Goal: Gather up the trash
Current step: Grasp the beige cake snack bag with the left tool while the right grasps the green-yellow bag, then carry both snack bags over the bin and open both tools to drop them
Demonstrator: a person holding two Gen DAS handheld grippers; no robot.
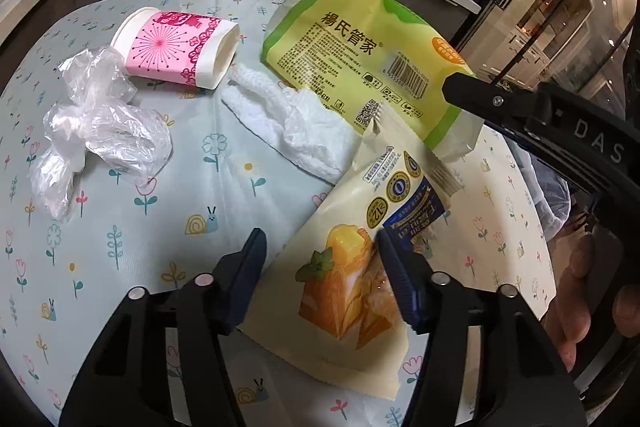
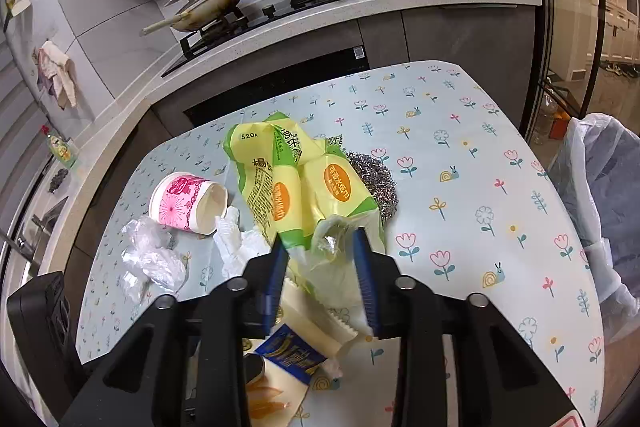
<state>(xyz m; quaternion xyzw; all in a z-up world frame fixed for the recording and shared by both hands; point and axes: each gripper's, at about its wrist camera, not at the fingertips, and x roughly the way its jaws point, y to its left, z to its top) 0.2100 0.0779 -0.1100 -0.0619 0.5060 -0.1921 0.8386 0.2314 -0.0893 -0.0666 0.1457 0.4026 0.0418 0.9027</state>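
Observation:
A cream snack wrapper (image 1: 340, 287) printed with a cake lies flat on the flowered tablecloth (image 1: 160, 227). My left gripper (image 1: 320, 239) straddles it with the jaws apart, and the wrapper does not look pinched. A yellow-green bag (image 1: 360, 43) lies behind it. In the right wrist view my right gripper (image 2: 320, 247) is shut on that bag's (image 2: 288, 187) crumpled near end, which fills the gap between the blue pads. A pink paper cup (image 1: 176, 47) lies tipped over to the left, with crumpled clear film (image 1: 96, 131) and white tissue (image 1: 296, 127) near it.
A steel scourer (image 2: 376, 183) sits behind the bag. A bin with a clear liner (image 2: 608, 187) stands past the table's right edge. The stove counter (image 2: 320, 15) with pans runs behind the table. A hand (image 1: 580, 307) grips the right tool.

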